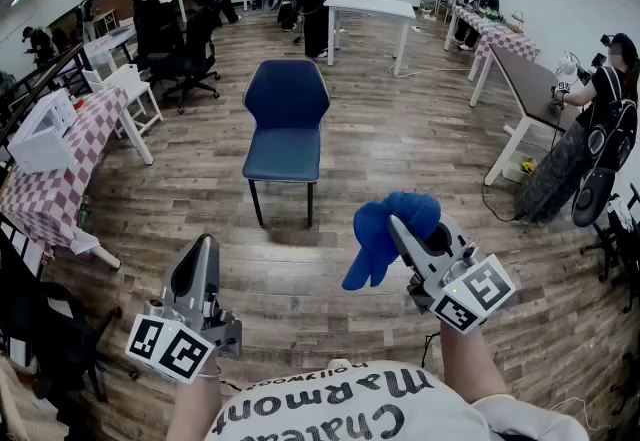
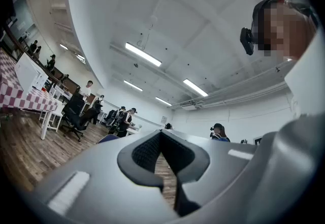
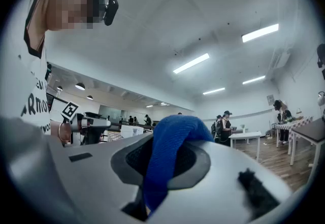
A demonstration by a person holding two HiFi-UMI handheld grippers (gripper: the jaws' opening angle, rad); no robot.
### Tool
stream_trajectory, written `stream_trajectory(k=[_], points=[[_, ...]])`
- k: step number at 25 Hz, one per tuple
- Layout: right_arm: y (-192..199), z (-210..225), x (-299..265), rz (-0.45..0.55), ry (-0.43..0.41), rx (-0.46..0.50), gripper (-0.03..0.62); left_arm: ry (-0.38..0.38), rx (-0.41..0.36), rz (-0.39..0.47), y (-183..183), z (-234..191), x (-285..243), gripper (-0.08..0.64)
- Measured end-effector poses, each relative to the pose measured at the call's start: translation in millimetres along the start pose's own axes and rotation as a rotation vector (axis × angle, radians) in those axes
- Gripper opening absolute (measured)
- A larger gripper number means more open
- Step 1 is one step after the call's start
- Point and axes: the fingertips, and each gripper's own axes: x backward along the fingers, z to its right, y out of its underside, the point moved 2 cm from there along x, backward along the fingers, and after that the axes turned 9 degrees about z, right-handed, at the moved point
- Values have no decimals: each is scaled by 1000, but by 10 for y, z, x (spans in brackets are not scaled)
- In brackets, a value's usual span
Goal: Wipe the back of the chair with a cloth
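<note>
Chair (image 1: 287, 119): blue padded seat and a shield-shaped back on thin dark legs (image 1: 256, 201), standing on the wood-plank floor (image 1: 400, 129) mid-room, well apart from both grippers. The seat points towards the person, so the back's rear face is hidden in the head view. Cloth (image 1: 385, 234): blue, soft, fleecy-looking and bunched. It's pinched in the right gripper (image 1: 403, 229), jaws closed on it, with a lump above the tips and the rest hanging along the fingers, long axis running down and to the left in the head view. The cloth covers the tips, so the exact bite is hard to read. Left gripper (image 1: 205, 244): grey plastic with dark ribbed pads, held low on the left, pointing forward. Tips look to be touching, only a thin slit below them, nothing in it.
</note>
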Motion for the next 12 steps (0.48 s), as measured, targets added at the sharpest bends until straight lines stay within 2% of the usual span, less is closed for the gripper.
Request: stream_trajectory(k=[8, 12], points=[[55, -161, -50, -21, 3, 21, 64, -7, -2, 8, -64, -106, 197, 9], [45, -192, -132, -29, 15, 6, 64, 13, 6, -18, -106, -164, 230, 8]])
